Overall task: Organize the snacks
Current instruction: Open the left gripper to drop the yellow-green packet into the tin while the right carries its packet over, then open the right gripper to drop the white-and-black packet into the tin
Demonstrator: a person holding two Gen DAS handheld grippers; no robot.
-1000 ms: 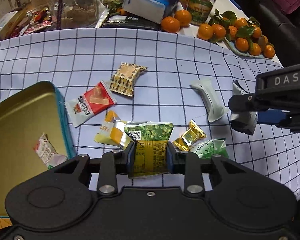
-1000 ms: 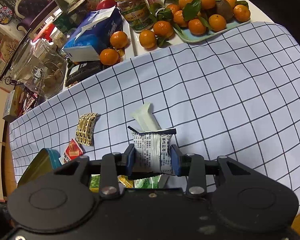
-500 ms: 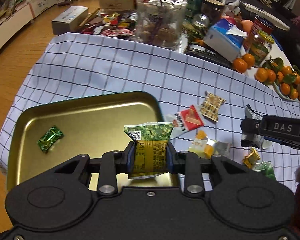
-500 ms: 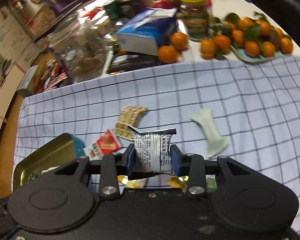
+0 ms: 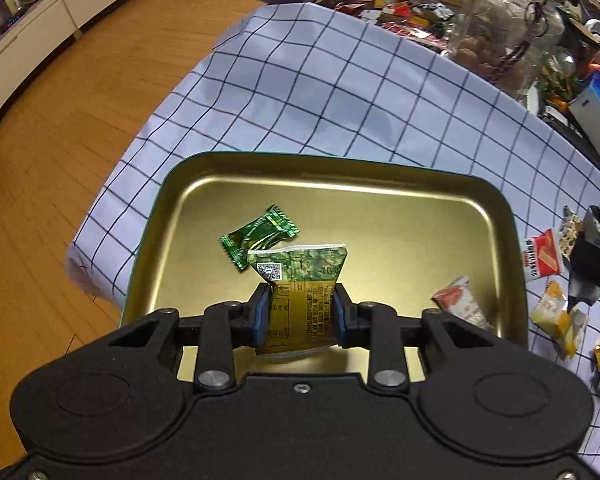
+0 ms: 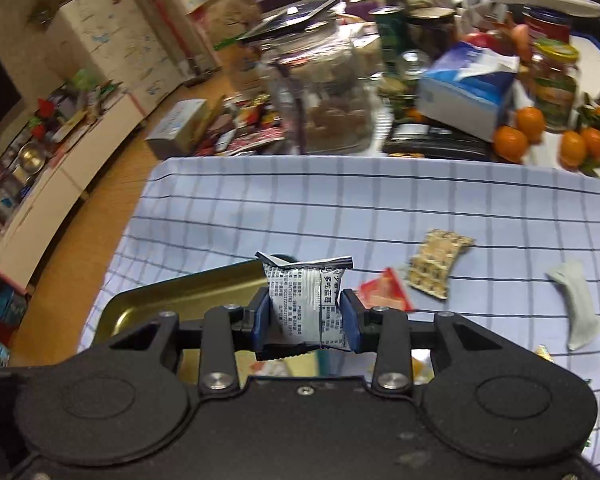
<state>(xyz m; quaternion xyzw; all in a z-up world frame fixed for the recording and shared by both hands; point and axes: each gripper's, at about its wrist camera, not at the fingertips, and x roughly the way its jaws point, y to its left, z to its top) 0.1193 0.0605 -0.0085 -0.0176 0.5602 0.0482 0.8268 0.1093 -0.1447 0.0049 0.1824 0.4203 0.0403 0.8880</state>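
Observation:
My left gripper (image 5: 300,312) is shut on a green and gold snack packet (image 5: 300,280), held over the gold tin tray (image 5: 380,208). In the tray lie a small green candy (image 5: 260,240) and a red and white packet (image 5: 460,304). My right gripper (image 6: 306,318) is shut on a silver printed snack packet (image 6: 308,300), just right of the tray's (image 6: 188,292) far corner. Its dark body with the silver packet (image 5: 596,232) shows at the right edge of the left wrist view. Loose on the checked cloth lie a red packet (image 6: 384,290), a patterned biscuit packet (image 6: 436,264) and a pale green packet (image 6: 576,308).
A big glass jar (image 6: 324,92), a blue tissue box (image 6: 468,88), a lidded jar (image 6: 556,84) and oranges (image 6: 512,142) crowd the far table. Yellow and gold candies (image 5: 556,320) lie right of the tray. The cloth's edge (image 5: 100,216) drops to a wooden floor on the left.
Both grippers swung left with their packets. The left one went from over the loose snacks to above the tray; the right one came up to the tray's corner.

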